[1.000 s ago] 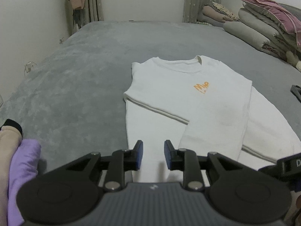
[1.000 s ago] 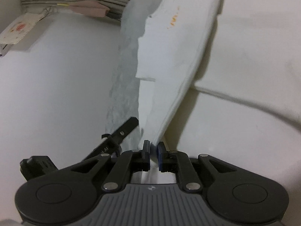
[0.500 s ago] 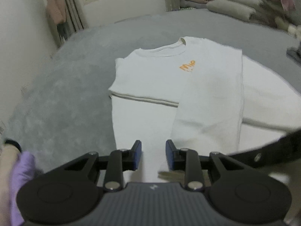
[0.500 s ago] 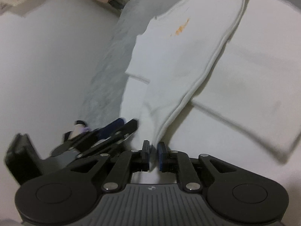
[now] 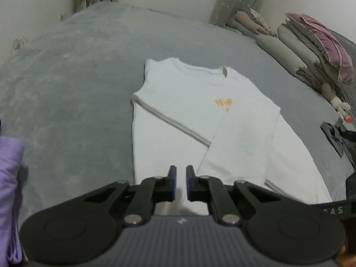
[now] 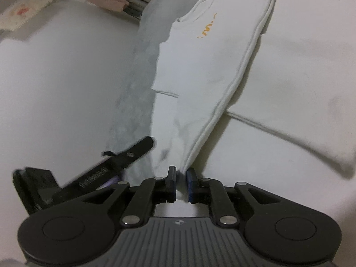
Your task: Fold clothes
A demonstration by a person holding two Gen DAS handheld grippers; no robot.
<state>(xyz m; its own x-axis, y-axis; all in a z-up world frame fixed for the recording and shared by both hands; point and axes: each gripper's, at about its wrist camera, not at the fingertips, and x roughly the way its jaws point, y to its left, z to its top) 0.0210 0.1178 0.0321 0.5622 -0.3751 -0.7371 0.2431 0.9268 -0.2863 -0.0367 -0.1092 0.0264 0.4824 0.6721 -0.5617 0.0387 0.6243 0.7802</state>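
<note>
Narrowed within the last second from a wide gap to a thin slit, the left claw (image 5: 180, 182), now low over the near hem of the white sweatshirt (image 5: 200, 115); cloth visible through the slit, but impossible to tell whether pinched or merely behind the fingers. Clamped on a raised fold of the same sweatshirt, the right claw (image 6: 180, 182), fabric running up taut from the bed straight into the narrow gap, much as half a second ago. Probably a sign of the bottom-hem grab being completed on both sides, ready for carrying the lower half up toward the collar. Lying flat in the middle of the grey bed (image 5: 77, 77), chest up, orange print (image 5: 223, 103) showing, one sleeve already folded across the body, the other side doubled over toward the right. Plenty of bare bed beyond the collar and to the left for a forward sweep. Less room on the near left, with a purple cloth (image 5: 9, 178) at the edge, well apart from the hem. To the right, a dark strap-like thing (image 5: 333, 138) near the folded sleeve, and stacked bedding (image 5: 311, 49) farther back along the wall. Worth keeping the lift low and straight, away from that right side, to avoid dragging the folded sleeve open.
</note>
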